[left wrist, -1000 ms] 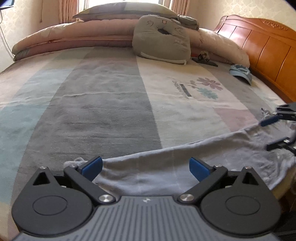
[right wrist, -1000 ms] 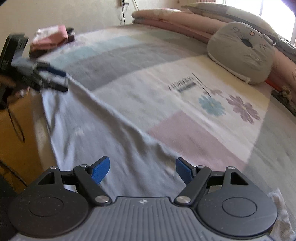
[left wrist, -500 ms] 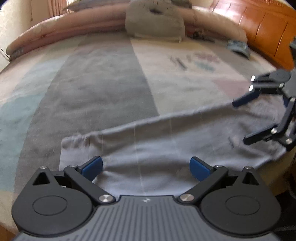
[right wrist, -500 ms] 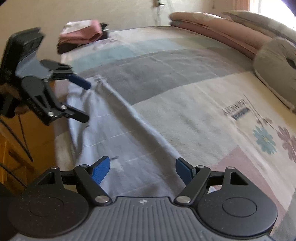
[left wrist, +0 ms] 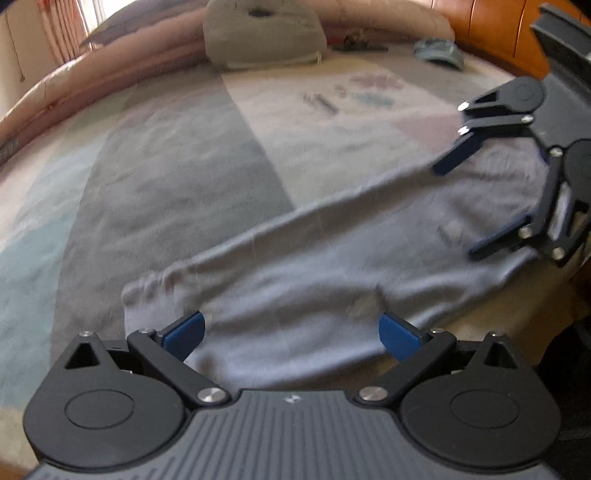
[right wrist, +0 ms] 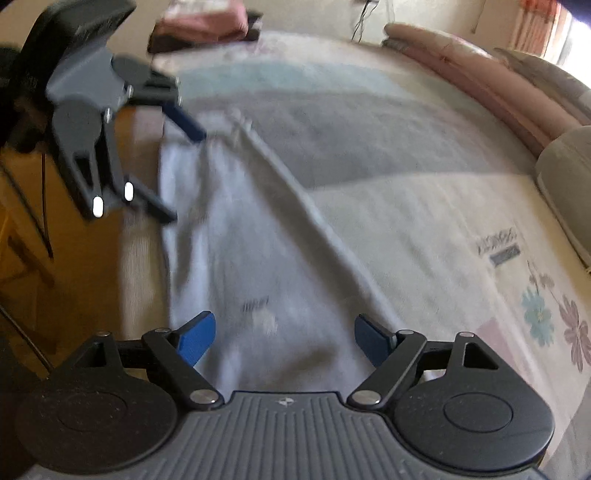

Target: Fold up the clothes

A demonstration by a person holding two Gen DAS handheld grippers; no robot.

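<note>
A long grey-blue garment lies stretched along the near edge of the bed; it looks like trousers, but blur hides the details. My left gripper hovers open over its gathered left end, the cloth beneath and between its blue pads, unpinched. In the right wrist view that gripper shows at the upper left. My right gripper is over the other end, its jaws opening wide, with the garment lying under them and not pressed. From the left wrist view the right gripper is at the right edge.
A striped bedspread covers the bed. A grey cushion and rolled quilts lie at the far side, by a wooden headboard and a blue cap. Folded clothes sit on a far corner. The floor drops off beside the bed.
The right gripper has come in from the right edge, closer along the garment. Both views have rolled and tipped down. More of the garment now shows flat on the bed.
</note>
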